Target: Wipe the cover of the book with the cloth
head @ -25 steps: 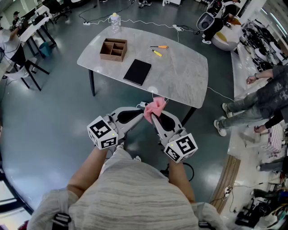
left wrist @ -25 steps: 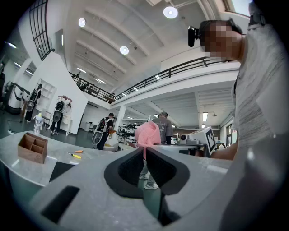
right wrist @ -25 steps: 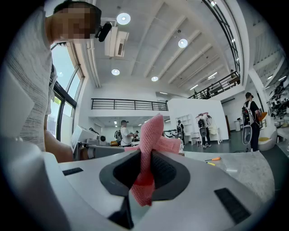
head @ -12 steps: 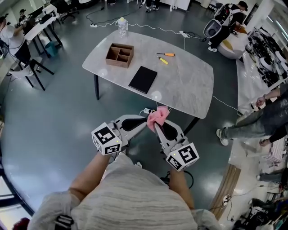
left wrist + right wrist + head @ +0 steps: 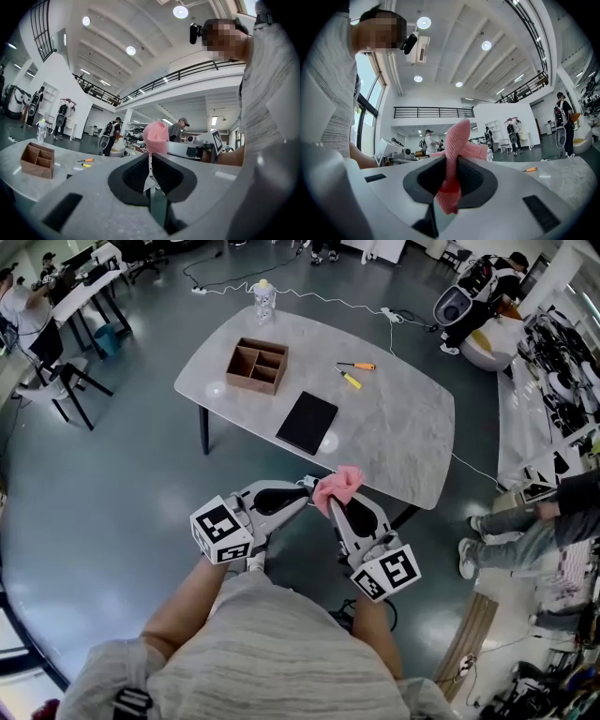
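Right gripper view: the right tool (image 5: 451, 164) pinches the pink cloth (image 5: 459, 138); the left tool (image 5: 151, 159) is pressed together, empty. The black book (image 5: 307, 422) lies ahead on the table (image 5: 403, 437), well apart. Carry the cloth over, landing it flat on the book.

1. A grey stone-look table (image 5: 403, 427) stands on a dark floor (image 5: 112, 484).
2. A wooden box (image 5: 258, 366) with compartments sits towards its left end.
3. A clear bottle (image 5: 265, 301) stands at the far edge, behind the box.
4. An orange-handled screwdriver (image 5: 359, 366) and a yellow tool (image 5: 349, 379) lie near each other, apart.
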{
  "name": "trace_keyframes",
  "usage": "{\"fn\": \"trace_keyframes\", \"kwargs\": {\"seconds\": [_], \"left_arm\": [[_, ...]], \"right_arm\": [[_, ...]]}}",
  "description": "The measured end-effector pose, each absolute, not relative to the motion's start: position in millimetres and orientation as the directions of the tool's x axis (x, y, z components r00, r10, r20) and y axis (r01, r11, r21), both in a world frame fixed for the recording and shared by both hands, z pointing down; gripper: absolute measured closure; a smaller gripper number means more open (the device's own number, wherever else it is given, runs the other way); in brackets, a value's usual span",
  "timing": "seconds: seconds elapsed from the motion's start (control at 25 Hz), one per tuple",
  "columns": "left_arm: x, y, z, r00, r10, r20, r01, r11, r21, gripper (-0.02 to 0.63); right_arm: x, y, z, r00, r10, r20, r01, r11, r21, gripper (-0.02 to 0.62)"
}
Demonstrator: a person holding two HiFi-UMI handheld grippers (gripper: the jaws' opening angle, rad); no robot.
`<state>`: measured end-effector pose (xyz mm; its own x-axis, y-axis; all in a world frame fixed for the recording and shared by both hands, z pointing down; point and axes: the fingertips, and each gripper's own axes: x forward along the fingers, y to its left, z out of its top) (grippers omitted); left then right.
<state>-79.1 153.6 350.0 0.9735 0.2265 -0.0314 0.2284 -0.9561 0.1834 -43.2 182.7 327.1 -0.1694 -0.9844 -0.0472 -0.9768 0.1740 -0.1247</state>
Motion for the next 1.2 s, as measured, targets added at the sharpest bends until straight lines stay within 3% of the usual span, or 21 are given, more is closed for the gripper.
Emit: {"fn": "trace_keyframes", "kwargs": {"seconds": [0.44,0.84,1.2], "left_arm": [[-77.9,24.4,339.7,0.975,0.21,-0.07,0.219,-0.964,0.151,0.574],[-42.1,-34.5,355.0,0.984,0.17,-0.053,0.176,-0.975,0.137,0.574],[32.8,-79.0,370.3,0.999,0.042,-0.027,0.045,-0.989,0.141,0.574]], "right_arm": [[-10.3,68.7,317.5,-0.118,-0.992,-0.032,-0.99,0.12,-0.079,0.535],[43.5,-1.3,351.9,-0.134,-0.97,0.204,-0.987,0.149,0.063,0.535],[128.6,-66.4,414.5,-0.194,-0.897,0.397,-0.96,0.256,0.109,0.535]]}}
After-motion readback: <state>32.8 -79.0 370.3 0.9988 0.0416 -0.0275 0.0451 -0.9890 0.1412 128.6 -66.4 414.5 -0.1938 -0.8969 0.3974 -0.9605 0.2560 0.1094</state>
